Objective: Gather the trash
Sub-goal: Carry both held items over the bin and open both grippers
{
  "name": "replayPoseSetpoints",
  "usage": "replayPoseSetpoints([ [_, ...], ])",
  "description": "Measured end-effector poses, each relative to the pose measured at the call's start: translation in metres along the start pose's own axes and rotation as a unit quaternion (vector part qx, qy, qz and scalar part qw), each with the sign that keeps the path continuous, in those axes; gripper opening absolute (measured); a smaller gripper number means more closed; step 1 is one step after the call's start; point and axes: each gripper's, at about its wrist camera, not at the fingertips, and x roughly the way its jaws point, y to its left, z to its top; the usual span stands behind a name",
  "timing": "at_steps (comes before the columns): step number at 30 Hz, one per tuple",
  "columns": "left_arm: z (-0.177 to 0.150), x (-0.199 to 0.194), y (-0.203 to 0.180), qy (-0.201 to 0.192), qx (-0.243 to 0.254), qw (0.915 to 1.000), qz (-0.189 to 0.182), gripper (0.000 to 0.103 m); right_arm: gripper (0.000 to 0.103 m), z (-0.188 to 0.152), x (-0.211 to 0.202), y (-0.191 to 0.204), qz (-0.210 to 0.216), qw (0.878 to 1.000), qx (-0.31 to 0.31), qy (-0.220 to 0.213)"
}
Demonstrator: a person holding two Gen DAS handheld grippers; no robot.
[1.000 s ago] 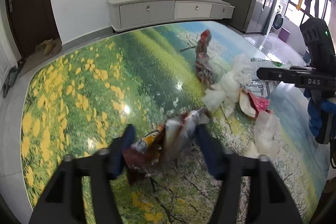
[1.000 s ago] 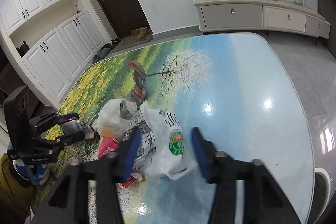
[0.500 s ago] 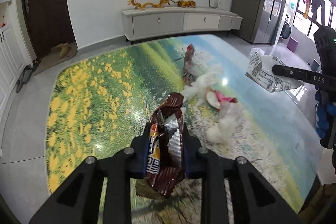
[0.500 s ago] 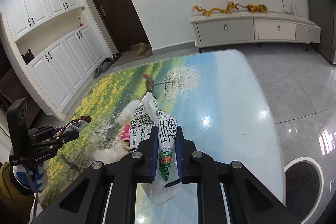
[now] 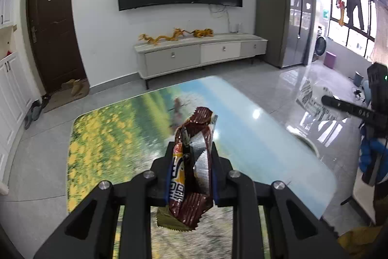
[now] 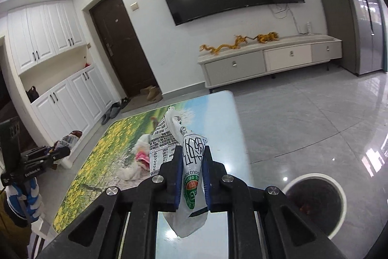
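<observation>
My left gripper (image 5: 191, 159) is shut on a crumpled brown snack wrapper (image 5: 194, 162) and holds it well above the table (image 5: 254, 137). My right gripper (image 6: 191, 162) is shut on a white printed plastic bag (image 6: 191, 162), lifted above the table's right edge (image 6: 240, 137). More trash stays on the table: white tissue and a pink wrapper (image 6: 140, 157). A white round trash bin (image 6: 315, 200) stands on the floor at the right, beside the table. The right gripper with its bag shows at the right edge of the left wrist view (image 5: 339, 108).
The table has a meadow-and-sky print. A TV cabinet (image 5: 201, 55) and a wall TV stand at the far wall. A dark door (image 6: 121, 45) and white cupboards (image 6: 60, 98) are at the left. The left gripper shows at the left edge of the right wrist view (image 6: 48, 154).
Both grippers closed on their items and lifted them up off the table. The views rose, and the bin came into view beside the table.
</observation>
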Motion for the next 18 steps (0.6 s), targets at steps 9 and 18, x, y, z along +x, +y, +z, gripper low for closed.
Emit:
replayPoseSetpoints([
  [9, 0.050, 0.055, -0.130, 0.033, 0.049, 0.9933, -0.099, 0.023, 0.014, -0.030, -0.028, -0.085, -0.074, 0.995, 0.062, -0.011],
  [18, 0.066, 0.169, -0.275, 0.114, 0.093, 0.9724, -0.181, 0.026, 0.014, -0.066, -0.021, -0.183, -0.132, 0.981, 0.143, 0.026],
])
